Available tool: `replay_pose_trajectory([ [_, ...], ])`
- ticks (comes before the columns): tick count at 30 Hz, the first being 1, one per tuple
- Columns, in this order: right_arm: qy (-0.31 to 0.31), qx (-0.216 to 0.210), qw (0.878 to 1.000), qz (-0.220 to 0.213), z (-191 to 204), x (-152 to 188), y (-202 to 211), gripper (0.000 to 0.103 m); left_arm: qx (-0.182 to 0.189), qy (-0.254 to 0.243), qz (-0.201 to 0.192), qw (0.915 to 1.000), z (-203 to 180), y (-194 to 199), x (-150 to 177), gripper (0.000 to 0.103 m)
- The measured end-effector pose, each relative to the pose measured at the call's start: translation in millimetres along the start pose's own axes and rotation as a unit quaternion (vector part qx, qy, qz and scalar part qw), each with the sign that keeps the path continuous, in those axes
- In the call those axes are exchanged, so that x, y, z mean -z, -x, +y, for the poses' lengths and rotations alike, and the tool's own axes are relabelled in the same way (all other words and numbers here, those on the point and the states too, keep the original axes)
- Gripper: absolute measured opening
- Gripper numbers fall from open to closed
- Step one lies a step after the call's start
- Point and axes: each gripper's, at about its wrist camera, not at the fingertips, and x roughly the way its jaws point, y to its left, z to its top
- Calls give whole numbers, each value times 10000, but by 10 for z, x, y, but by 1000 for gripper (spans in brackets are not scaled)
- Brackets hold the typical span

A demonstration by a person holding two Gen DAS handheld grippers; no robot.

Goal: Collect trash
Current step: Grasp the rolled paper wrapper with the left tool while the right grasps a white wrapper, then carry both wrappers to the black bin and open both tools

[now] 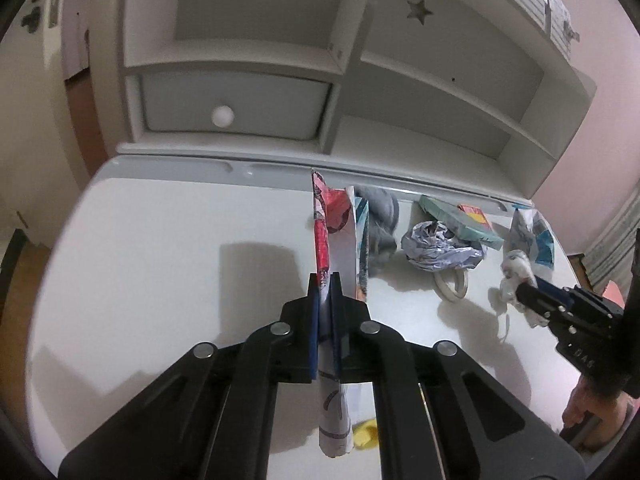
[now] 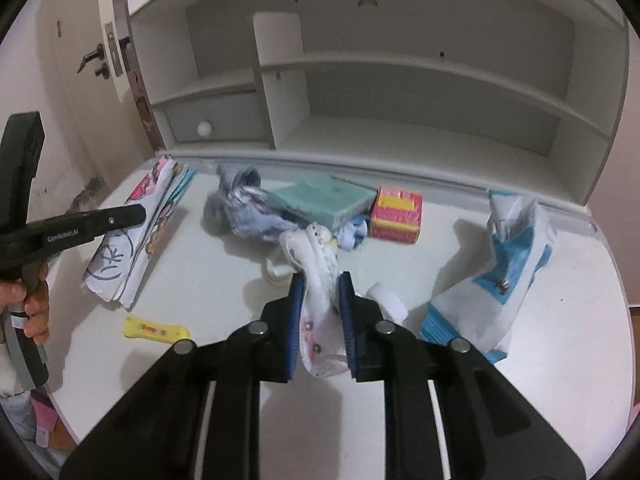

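We had both grippers out over the white desk (image 2: pixel 540 360), each pinching one piece of trash. The left gripper (image 1: pixel 325 280) came in level and low from the near edge, aimed at the shelf unit (image 1: pixel 420 92) at the back, its blue pads pressed onto a folded printed bag (image 1: pixel 322 240). That bag stood on edge, long axis running straight away from the camera toward the shelf, red-printed end farthest out, tail hanging under the jaws. From the right wrist view the same bag (image 2: pixel 132 240) looked lifted off the desk, tilted, held near its middle by the left gripper (image 2: pixel 140 213).

The right gripper (image 2: pixel 322 280) sat over mid-desk, also aimed at the shelf, fingers closed part way on a crumpled white wrapper (image 2: pixel 320 268). The wrapper ran lengthwise between the pads, one end bunched up ahead of the tips, the other drooping below. In the left view the right gripper (image 1: pixel 520 292) reached in from the right edge.

Count on the desk, big to small:
- one white-and-blue bag (image 2: pixel 504 264), standing, far right
- one crumpled grey-blue bag (image 2: pixel 244 208)
- one teal box (image 2: pixel 320 198)
- one red-and-yellow box (image 2: pixel 396 214)
- one tape roll (image 1: pixel 452 284)
- one yellow wrapper (image 2: pixel 154 329), lying flat near the left edge
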Motion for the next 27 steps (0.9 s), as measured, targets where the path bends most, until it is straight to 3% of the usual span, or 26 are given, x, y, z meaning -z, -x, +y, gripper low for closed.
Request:
replay_pose_trajectory([
  [10,-85,-106,9999,-75,10,136,212,19,-228,92,-15,9997,168,167,160,4],
  [19,-404,-360,9983,-205,-157,302,357,19,-235,-189,-246,9992,-75,408,110,4],
  [22,-667,-518,9949,-553,-374,311,655,19,-62,-406,-423,9983,-343,542,46,4],
  [25,-963,-430,9887,-1064,-724,371,1189,19,411,-795,-648,9939,-878,708,3,4],
  [27,-1254,-277,9819,-1391,-1047,514,1631,19,887,-1247,-722,9856,-1431,782,41,4],
])
